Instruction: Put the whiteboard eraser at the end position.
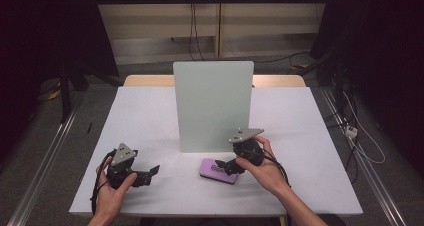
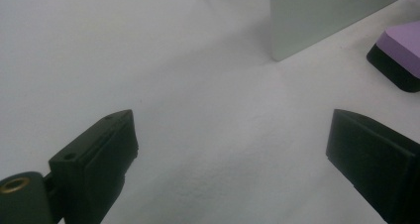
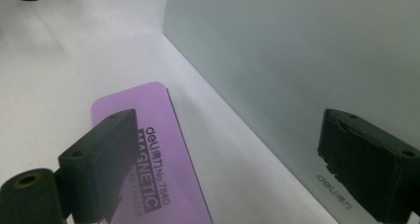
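A purple eraser point(image 1: 207, 170) with a black base lies flat on the white table point(image 1: 145, 111), just in front of an upright pale green board point(image 1: 212, 103). My right gripper point(image 1: 220, 166) hovers over the eraser's right part, open, its pads touching nothing. In the right gripper view its jaws point(image 3: 228, 119) stand wide; the left one is over the eraser point(image 3: 138, 97), printed "MAGNETIC", and the right one is before the board point(image 3: 297, 50). My left gripper point(image 1: 154, 172) rests low at the front left, open and empty. Its own view point(image 2: 230, 120) has the eraser point(image 2: 401, 45) far right.
The board point(image 2: 322, 16) stands across the middle of the table and hides what lies behind it. Bare white tabletop stretches to its left and right. The table's front edge runs close below both hands. Cables trail on the floor at right.
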